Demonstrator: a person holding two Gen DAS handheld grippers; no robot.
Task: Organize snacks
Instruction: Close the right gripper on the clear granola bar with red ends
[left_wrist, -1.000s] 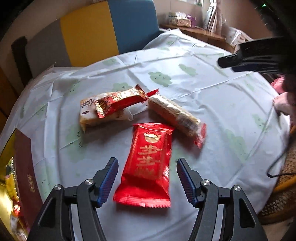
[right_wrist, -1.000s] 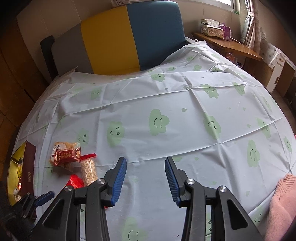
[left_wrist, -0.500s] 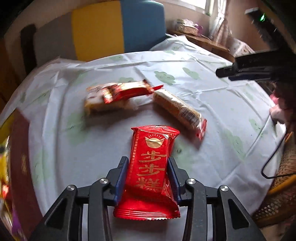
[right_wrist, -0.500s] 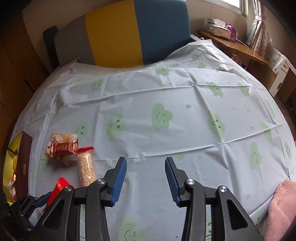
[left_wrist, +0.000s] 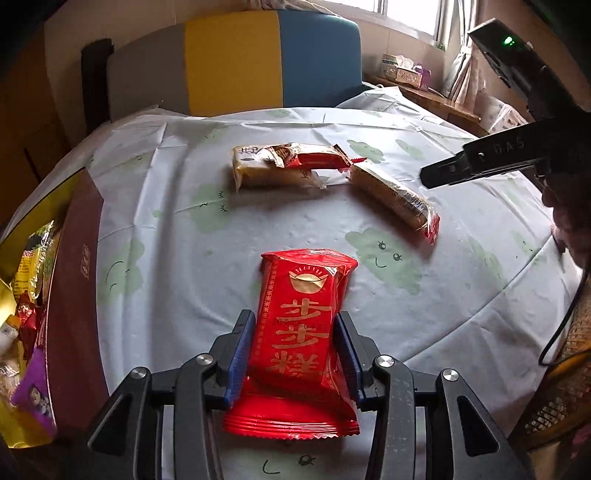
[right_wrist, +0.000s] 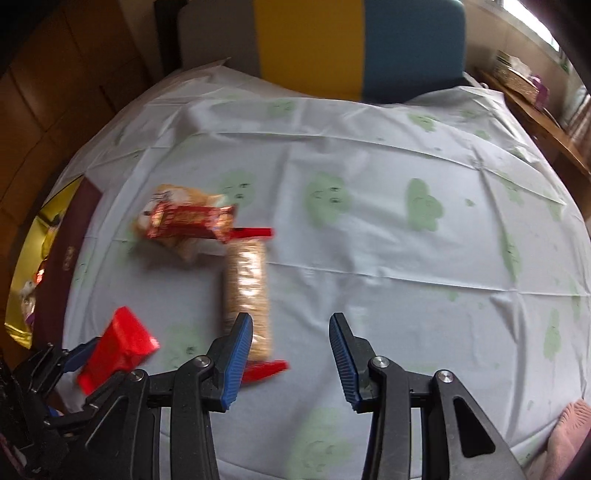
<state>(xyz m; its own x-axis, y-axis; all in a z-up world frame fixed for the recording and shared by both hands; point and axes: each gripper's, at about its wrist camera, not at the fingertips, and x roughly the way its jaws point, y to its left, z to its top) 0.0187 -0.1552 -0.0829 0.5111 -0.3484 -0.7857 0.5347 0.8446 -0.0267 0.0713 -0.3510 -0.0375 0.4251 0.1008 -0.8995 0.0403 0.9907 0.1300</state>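
**A:** How far along were you at that moment?

**B:** Early on, I'd judge. Your left gripper (left_wrist: 293, 354) had its fingers closed against both sides of the red snack packet (left_wrist: 301, 332), which ran from between them out just past the tips. It looked raised off the desk (left_wrist: 461, 288), though I couldn't be sure.

**A:** And your other hand?

**B:** Your right gripper (right_wrist: 291, 360) was spread wide and held nothing. The long cracker pack (right_wrist: 246, 295) lay just ahead of its left finger, partly behind that tip.

**A:** What was left?

**B:** Beyond the fingers, three snacks sat unsorted: that cracker pack, and farther off a small red bar (left_wrist: 310, 159) resting on a pale cake packet (left_wrist: 273, 173). To the far left of your fingers, the open box (left_wrist: 75, 280) already held some snacks, so four pieces seemingly had yet to go in.
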